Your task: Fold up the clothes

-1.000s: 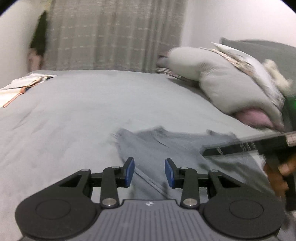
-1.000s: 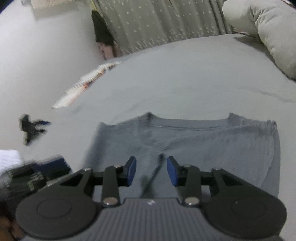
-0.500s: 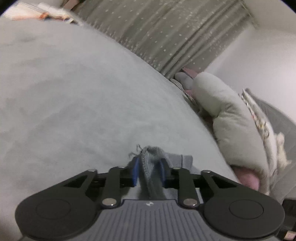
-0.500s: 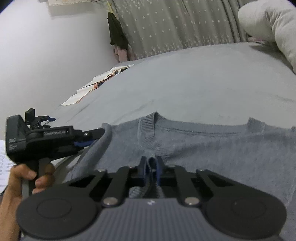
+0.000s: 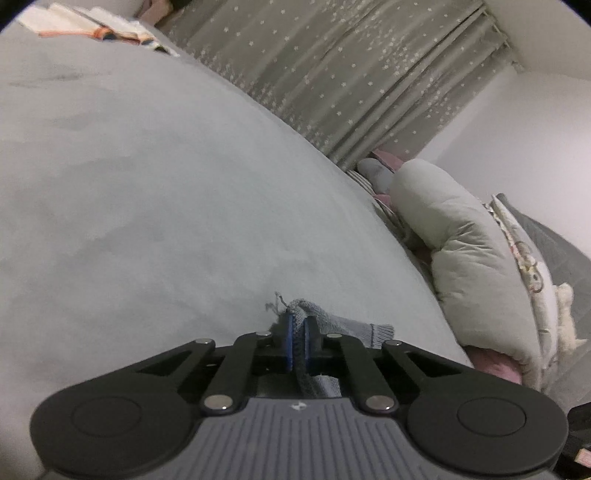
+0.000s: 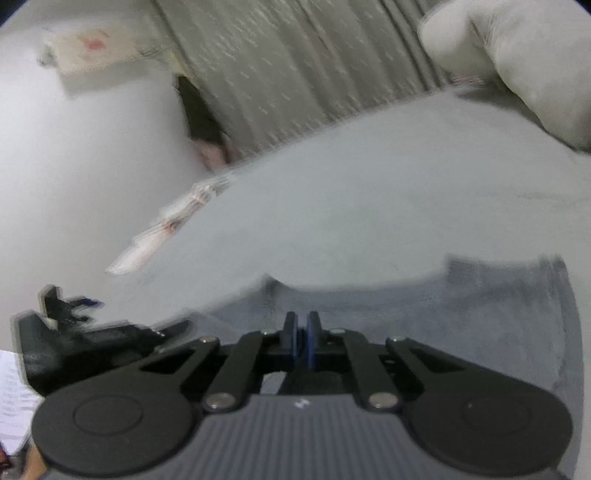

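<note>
A grey knit sweater (image 6: 461,314) lies on the grey bed (image 6: 369,206). My right gripper (image 6: 302,332) is shut on a pinched fold of the sweater near its front edge. My left gripper (image 5: 297,338) is shut on another edge of the sweater (image 5: 332,325), with a loose thread sticking up beside the pads. The left gripper also shows blurred at the lower left of the right wrist view (image 6: 85,332). Most of the sweater is hidden below the left gripper body.
Pale pillows (image 5: 461,236) and a pink cushion are piled at the bed's right side. Starred grey curtains (image 5: 351,74) hang behind. Folded papers or cloth (image 5: 92,29) lie at the bed's far left edge. The bed (image 5: 147,184) stretches wide ahead.
Both grippers went from open to shut on the sweater. The right wrist view is now motion-blurred, and the sweater's left side has shifted with the grippers.
</note>
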`<state>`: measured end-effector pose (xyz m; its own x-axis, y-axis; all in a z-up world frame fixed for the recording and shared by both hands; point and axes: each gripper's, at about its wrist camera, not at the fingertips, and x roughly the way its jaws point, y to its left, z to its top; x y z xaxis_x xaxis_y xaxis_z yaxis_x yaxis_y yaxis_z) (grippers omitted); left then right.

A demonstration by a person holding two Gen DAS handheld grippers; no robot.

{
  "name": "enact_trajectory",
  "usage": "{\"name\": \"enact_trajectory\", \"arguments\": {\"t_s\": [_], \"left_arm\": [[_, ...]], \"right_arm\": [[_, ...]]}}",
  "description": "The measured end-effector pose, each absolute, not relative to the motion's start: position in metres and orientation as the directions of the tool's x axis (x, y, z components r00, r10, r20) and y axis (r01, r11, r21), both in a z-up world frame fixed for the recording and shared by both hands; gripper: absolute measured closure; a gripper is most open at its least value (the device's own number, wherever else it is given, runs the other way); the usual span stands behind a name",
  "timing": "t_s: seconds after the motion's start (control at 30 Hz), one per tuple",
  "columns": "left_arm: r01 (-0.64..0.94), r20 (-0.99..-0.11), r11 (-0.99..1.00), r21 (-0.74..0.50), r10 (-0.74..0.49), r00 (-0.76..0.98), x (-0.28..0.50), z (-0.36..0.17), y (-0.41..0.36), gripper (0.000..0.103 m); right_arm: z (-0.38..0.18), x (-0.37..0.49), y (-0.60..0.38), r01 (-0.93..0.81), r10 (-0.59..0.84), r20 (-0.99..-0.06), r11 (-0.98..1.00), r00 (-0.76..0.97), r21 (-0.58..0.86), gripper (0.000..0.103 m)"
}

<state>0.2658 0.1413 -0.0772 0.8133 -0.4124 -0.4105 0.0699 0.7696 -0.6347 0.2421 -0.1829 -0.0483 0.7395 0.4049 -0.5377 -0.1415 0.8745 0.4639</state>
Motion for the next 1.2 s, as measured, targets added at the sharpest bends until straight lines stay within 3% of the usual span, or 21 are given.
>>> {"name": "enact_trajectory", "arguments": {"t_s": [0.13, 0.2, 0.4, 0.63, 0.97, 1.2], "left_arm": [[0.069, -0.423, 0.784, -0.617, -0.403, 0.812, 0.266, -0.074, 0.140, 0.098], [0.069, -0.437, 0.802, -0.593, -0.392, 0.809, 0.264, -0.069, 0.138, 0.098], [0.069, -0.500, 0.925, -0.374, -0.264, 0.825, 0.242, -0.040, 0.117, 0.086], [0.198, -0.529, 0.942, -0.272, -0.318, 0.786, 0.232, -0.021, 0.072, 0.086], [0.402, -0.531, 0.898, -0.177, -0.431, 0.730, 0.215, -0.018, 0.022, 0.086], [0.402, -0.565, 0.897, -0.185, -0.432, 0.703, 0.212, -0.027, 0.023, 0.086]], "right_arm": [[-0.044, 0.238, -0.196, -0.133, 0.437, -0.517, 0.842, 0.736, 0.523, 0.082], [-0.040, 0.235, -0.201, -0.134, 0.430, -0.526, 0.850, 0.734, 0.509, 0.081], [-0.022, 0.220, -0.201, -0.224, 0.426, -0.556, 0.891, 0.714, 0.395, 0.071], [-0.018, 0.195, -0.169, -0.398, 0.365, -0.649, 0.912, 0.667, 0.103, 0.071], [-0.020, 0.168, -0.142, -0.558, 0.397, -0.678, 0.830, 0.619, -0.023, 0.071], [-0.020, 0.142, -0.121, -0.686, 0.426, -0.704, 0.717, 0.569, -0.120, 0.073]]}}
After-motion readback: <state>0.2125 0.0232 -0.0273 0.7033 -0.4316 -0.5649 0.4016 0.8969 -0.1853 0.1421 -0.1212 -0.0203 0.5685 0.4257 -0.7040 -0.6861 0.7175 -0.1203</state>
